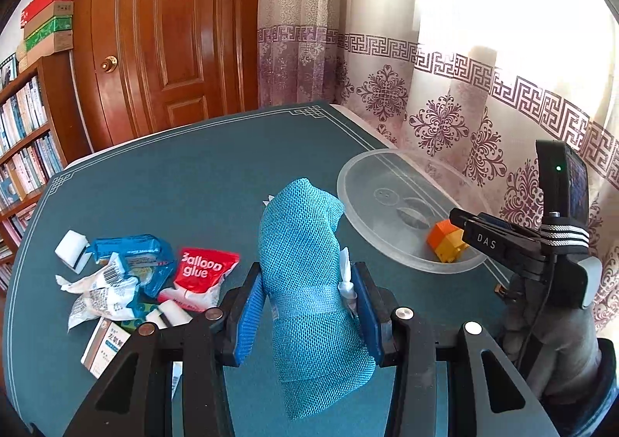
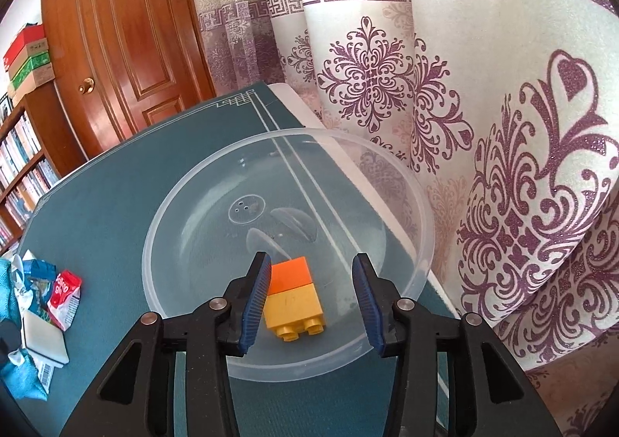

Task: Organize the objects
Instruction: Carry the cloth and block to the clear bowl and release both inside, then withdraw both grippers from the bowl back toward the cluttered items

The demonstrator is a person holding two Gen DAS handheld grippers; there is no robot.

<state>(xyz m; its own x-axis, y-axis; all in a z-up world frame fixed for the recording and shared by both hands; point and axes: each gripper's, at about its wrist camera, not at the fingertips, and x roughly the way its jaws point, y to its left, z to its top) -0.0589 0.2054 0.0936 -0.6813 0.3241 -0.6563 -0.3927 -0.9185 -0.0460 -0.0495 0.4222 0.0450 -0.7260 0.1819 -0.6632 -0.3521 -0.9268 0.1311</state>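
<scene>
Left gripper [image 1: 305,305] clamps the blue mesh cloth [image 1: 309,263], lifted above the table. Right gripper [image 2: 311,301] gapes over the toy brick [image 2: 294,295] in the clear bowl [image 2: 185,204]. Next, I'd guess: cloth swings toward two o'clock, bowlward.

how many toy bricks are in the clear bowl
2, stacked together: the orange brick joined to the yellow brick, lying on the bowl's near side. None look hidden.

A red packet [image 1: 203,269] lying near the left of the table reads "Balloon glue" in white. Off to the right, "DAS" stands in pale letters on the right gripper's [image 1: 488,239] black body. Print on the white box [image 1: 101,344] is too blurred.
</scene>
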